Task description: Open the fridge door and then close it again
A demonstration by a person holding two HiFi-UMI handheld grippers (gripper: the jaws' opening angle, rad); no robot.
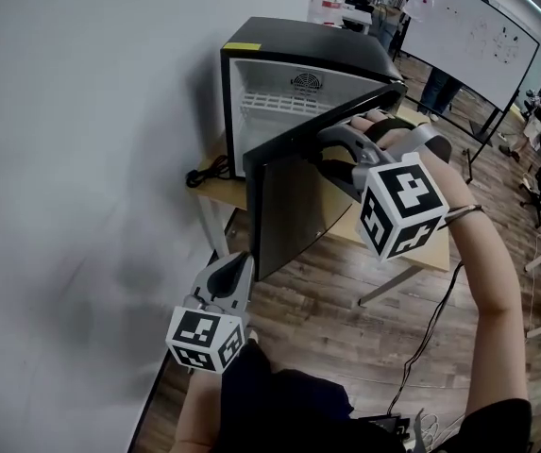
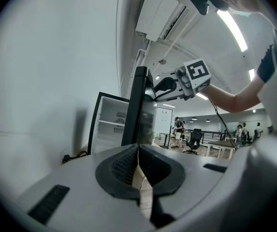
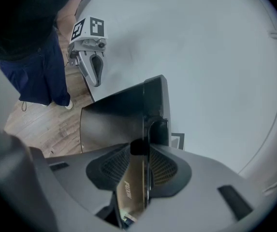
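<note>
Your right claw (image 3: pixel 139 151) grasps the fridge door (image 1: pixel 284 217), its edge between the pads; swing it smoothly. Left claw (image 2: pixel 138 151): clenched, empty.

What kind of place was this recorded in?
Probably an open office or lab workspace: a big whiteboard, an office chair and a desk in the background, and a mini fridge on a small table.

The right grey two-jaw tool (image 1: pixel 325 149), on an outstretched forearm (image 1: pixel 489 264), clamps the black fridge door (image 1: pixel 289 210) by its top edge, while the left grey two-jaw tool (image 1: pixel 236 264) hangs low, jaws together and empty.
</note>
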